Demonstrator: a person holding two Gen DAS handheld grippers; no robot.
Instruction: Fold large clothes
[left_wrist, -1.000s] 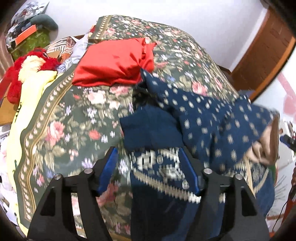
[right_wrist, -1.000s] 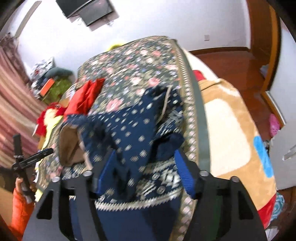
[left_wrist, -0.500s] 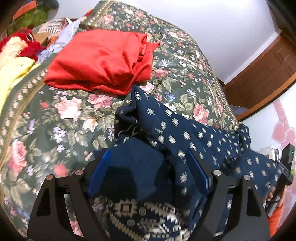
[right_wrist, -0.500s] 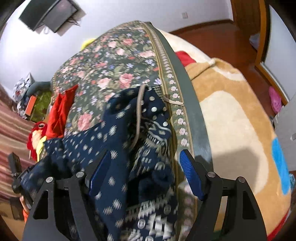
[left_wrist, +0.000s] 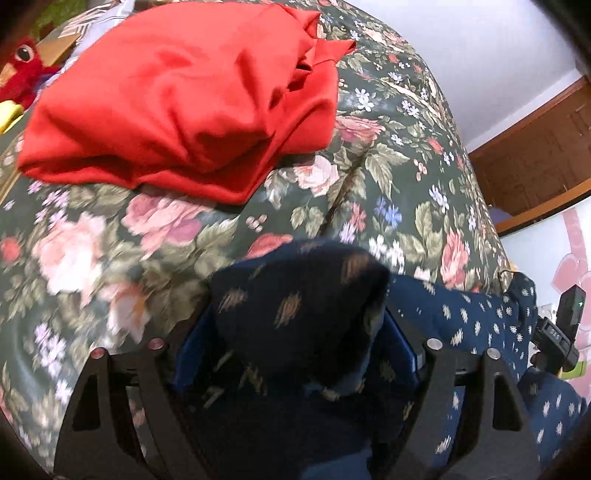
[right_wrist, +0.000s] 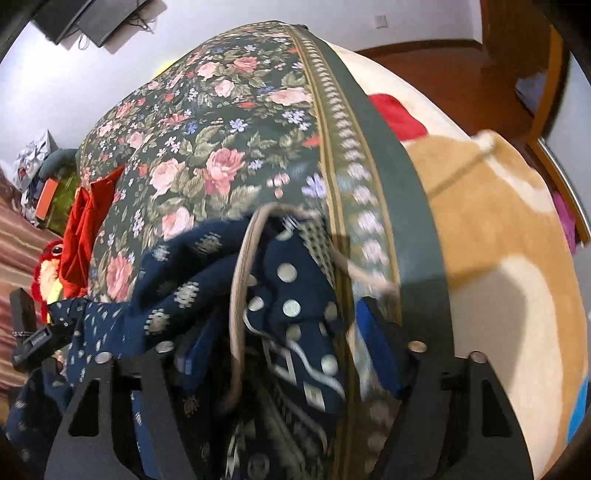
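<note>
1. Both grippers are now sitting much closer to the floral bedspread (left_wrist: 388, 177) than one second ago, and the red folded cloth (left_wrist: 184, 99) is filling far more of the left wrist view than before.
2. The navy patterned garment (left_wrist: 299, 314) is lying on the bedspread, near the bordered edge of the bedspread, and it is stretching between the two grippers.
3. The left gripper (left_wrist: 295, 354) is having a bunched fold of the garment between its blue pads; its jaws have just been opening, and I cannot tell whether the pads are still pressing on the cloth.
4. The right gripper (right_wrist: 280, 347) is having another bunch of the garment, with a pale trim, between its fingers; its jaws have just been closing, but a gap is showing beside the right pad, so I cannot tell if it is gripping.
5. The red cloth is resting further up the bedspread, apart from the garment.
6. A red plush toy (right_wrist: 50, 266) is sitting just beside the bedspread's far side.
</note>
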